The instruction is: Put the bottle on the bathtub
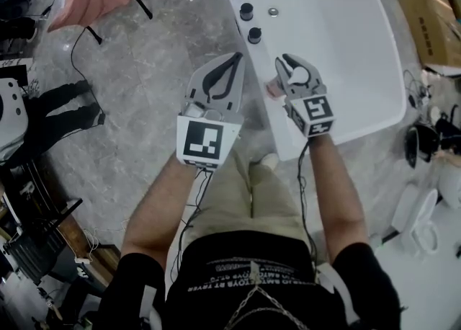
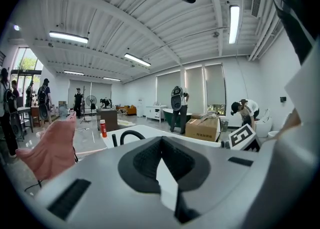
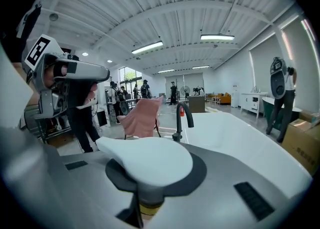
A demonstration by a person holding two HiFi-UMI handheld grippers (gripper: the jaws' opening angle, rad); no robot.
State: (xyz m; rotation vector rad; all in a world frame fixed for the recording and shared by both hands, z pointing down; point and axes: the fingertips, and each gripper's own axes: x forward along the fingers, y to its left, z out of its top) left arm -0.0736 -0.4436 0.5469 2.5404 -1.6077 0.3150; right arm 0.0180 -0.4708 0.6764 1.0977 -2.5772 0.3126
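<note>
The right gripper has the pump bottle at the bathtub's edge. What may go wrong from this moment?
1. The right gripper seems to hold the bottle only by its neck, under the pump head, so it may hang tilted and topple when set down.
2. It is close to the outer edge of the bathtub; placed off-centre, it could fall to the floor.

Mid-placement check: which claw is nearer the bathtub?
Right. The right claw, shut on the bottle, hangs over the near rim of the bathtub. The left claw is off to the side of it, above the grey floor.
</note>
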